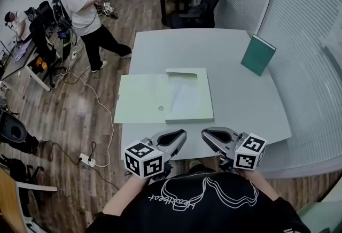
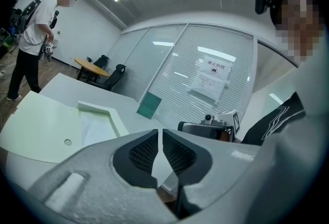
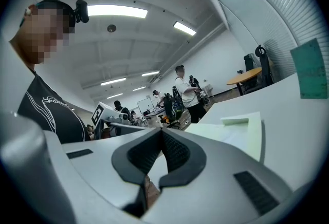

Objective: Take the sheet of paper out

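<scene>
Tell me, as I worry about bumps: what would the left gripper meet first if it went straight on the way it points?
Probably the bare table right of the open file box, as the left gripper tilts slightly down; the green book stands further along that line. Depth is unclear.

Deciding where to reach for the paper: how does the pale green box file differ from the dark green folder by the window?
The pale green box file lies flat and open, a white sheet showing inside; the dark green folder stands on edge, apparently closed. The box file sits mid-table and looks larger; the folder is near the far right edge. Both rest on the grey table.
</scene>
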Demonstrator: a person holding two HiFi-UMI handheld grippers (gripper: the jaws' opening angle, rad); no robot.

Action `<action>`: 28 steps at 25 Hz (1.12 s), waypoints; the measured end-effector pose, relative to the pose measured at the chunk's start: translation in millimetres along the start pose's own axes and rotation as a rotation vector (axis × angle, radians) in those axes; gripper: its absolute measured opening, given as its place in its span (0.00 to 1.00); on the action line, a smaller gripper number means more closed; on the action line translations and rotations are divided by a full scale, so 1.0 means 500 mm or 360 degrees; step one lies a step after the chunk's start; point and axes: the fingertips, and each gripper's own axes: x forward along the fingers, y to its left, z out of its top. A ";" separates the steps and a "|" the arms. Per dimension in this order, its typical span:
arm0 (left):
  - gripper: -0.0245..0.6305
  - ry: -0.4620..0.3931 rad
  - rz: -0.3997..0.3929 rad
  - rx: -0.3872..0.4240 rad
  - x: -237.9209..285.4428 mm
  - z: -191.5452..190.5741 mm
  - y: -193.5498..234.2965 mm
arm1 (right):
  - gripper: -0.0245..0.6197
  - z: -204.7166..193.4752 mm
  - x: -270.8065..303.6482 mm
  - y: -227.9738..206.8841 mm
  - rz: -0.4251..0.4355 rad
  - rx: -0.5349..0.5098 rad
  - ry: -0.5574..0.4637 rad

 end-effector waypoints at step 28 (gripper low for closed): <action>0.27 0.0193 0.0335 -0.0040 0.181 0.055 0.315 | 0.05 0.037 0.101 -0.303 0.0050 0.0200 0.0170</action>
